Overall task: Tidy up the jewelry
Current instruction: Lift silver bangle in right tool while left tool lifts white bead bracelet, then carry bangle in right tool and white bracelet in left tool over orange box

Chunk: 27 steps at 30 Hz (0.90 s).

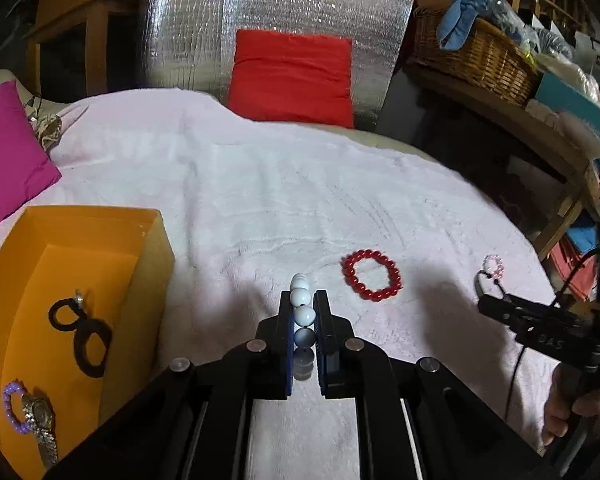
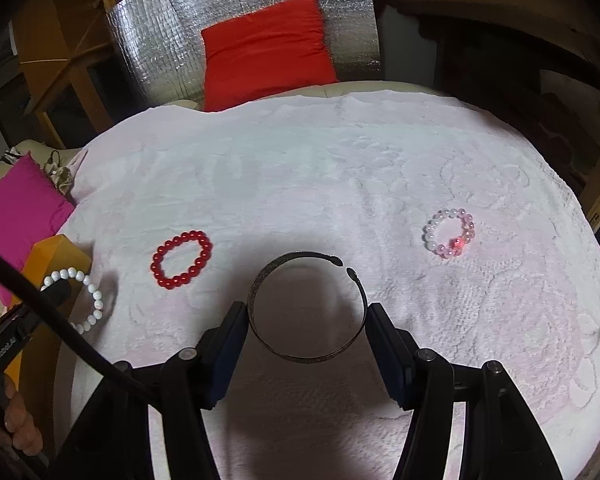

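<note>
Orange box at bed's left edge, part-filled as collection point; left hand-held gripper clamped on white bead bracelet beside it; right hand-held gripper spanning dark cuff bangle, pads on its sides, for boxing.

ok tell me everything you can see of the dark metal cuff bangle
The metal cuff bangle is a thin, dark open ring with a faint patterned band and a gap between its two small knobbed ends, on the far right side. It looks like tarnished metal. It lies about level between the pads of the right gripper, which close on its left and right sides, above its shadow on the pale pink towel. The red bead bracelet lies apart from it, to the left.
</note>
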Motion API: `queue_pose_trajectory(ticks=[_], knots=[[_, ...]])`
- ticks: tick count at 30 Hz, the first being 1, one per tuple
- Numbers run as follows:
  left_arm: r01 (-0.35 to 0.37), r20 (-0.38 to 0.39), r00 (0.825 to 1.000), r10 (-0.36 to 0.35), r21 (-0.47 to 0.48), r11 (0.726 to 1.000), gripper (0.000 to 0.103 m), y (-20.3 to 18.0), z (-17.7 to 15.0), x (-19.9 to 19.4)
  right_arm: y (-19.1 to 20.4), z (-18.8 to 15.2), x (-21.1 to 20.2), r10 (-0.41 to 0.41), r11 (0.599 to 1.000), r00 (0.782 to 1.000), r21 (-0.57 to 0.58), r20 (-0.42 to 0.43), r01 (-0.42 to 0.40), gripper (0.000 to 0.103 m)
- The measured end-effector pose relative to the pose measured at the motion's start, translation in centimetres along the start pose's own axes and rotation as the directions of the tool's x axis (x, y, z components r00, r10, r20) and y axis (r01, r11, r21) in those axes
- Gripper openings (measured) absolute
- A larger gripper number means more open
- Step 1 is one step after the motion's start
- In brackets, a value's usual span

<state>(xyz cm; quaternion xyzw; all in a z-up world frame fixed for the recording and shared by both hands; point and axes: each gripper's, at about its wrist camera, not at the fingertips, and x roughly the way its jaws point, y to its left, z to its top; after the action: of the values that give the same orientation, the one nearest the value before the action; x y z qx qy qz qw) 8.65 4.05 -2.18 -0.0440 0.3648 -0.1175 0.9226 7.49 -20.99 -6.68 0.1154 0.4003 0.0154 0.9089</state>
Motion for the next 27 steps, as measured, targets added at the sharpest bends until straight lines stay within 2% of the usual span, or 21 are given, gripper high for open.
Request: queue_pose_trajectory(ticks=[6, 13, 21, 23, 27], knots=[[0.014, 0.088, 0.996, -0.013, -0.003, 1.000, 0.010, -0.4, 0.3, -3.4, 1.5, 0.0, -0.7, 0.033, 0.999, 0.999, -0.019, 0.035, -0.032, 0.063], [-0.091, 0.139, 0.986, 0.090, -0.001, 0.996, 0.010, -0.2, 0.4, -6.2, 4.4, -0.3, -1.8, 0.084, 0.995, 0.993, -0.069, 0.084, -0.078, 0.063], [-0.200, 0.198, 0.959, 0.203, -0.037, 0.979, 0.010, 1.6, 0.4, -9.2, 7.5, -1.0, -2.6, 0.131, 0.987, 0.985, -0.109, 0.111, -0.119, 0.063], [-0.239, 0.210, 0.947, 0.241, -0.039, 0.970, 0.010, 2.2, 0.2, -9.8, 8.2, -1.1, -2.7, 0.142, 0.985, 0.984, -0.115, 0.111, -0.129, 0.063], [-0.275, 0.227, 0.933, 0.280, -0.052, 0.960, 0.010, 3.3, -0.2, -10.8, 9.9, -1.4, -2.9, 0.161, 0.981, 0.981, -0.127, 0.112, -0.146, 0.063]])
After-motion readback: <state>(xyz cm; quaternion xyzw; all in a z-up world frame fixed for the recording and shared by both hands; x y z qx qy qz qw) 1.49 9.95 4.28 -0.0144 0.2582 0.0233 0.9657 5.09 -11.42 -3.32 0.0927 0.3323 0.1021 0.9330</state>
